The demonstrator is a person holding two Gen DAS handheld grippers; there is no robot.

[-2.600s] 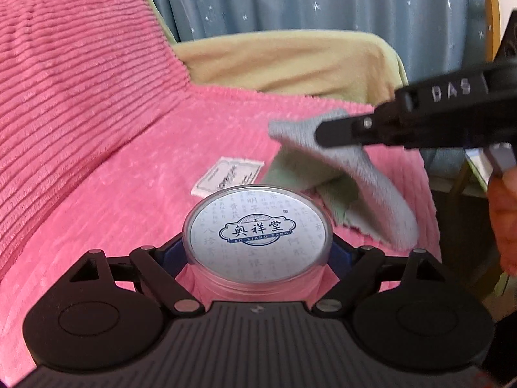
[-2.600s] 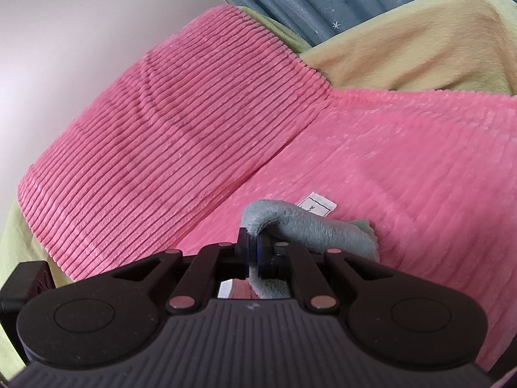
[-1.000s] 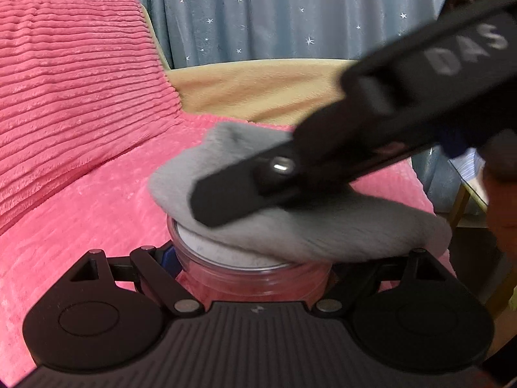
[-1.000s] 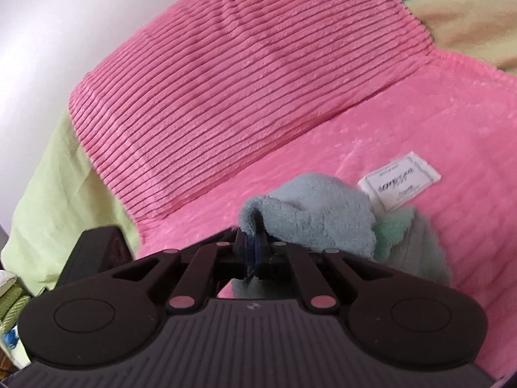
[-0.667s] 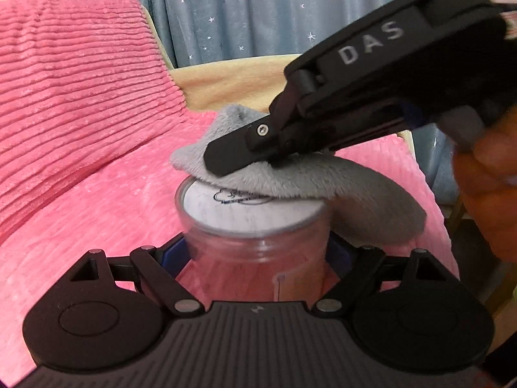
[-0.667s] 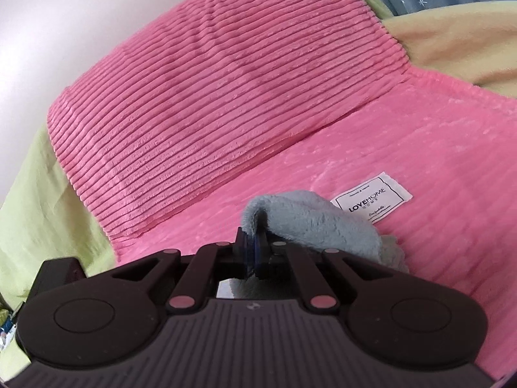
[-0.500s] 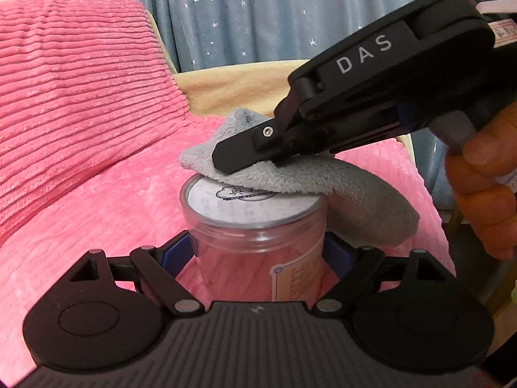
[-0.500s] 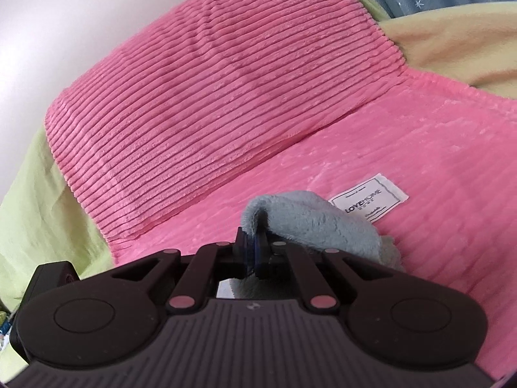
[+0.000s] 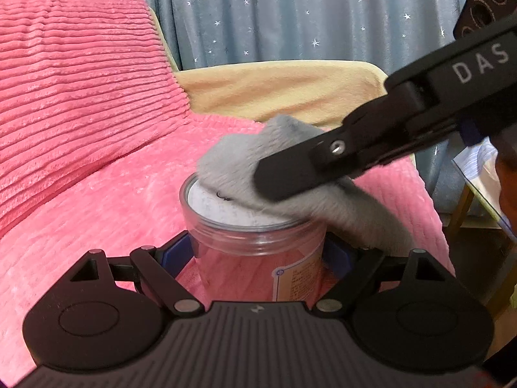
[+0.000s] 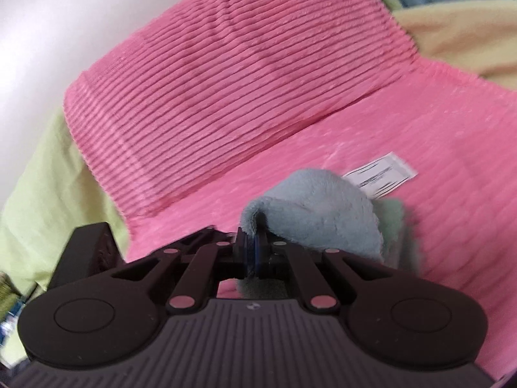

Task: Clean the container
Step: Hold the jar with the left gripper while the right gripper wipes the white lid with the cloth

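While a pink ribbed blanket (image 9: 84, 103) covers the sofa seat and backrest behind everything, the clear container (image 9: 258, 242) stands upright in front of it, and every place below is given from that container. Beyond the container, a tan sofa cover (image 9: 274, 93) shows past the blanket's far edge, and farther back hangs a blue curtain (image 9: 290, 13) dotted with small white stars. Under the container, the left gripper (image 9: 258, 252) clamps its transparent wall from both sides, its blue pads pressed against the plastic. From the right of the container, the right gripper (image 9: 278, 174) reaches in at a slant, its black body marked DAS, its fingers pressed together on a fold of the grey cloth (image 9: 232, 165). That cloth lies across the right part of the container's white printed lid (image 9: 223, 207) and hangs down past the rim on the right side. In the right wrist view the same cloth (image 10: 320, 213) bulges ahead of the pinching fingertips, blurred. Beyond the container on the blanket lies a small white label (image 10: 381, 174), its print too smeared to read.
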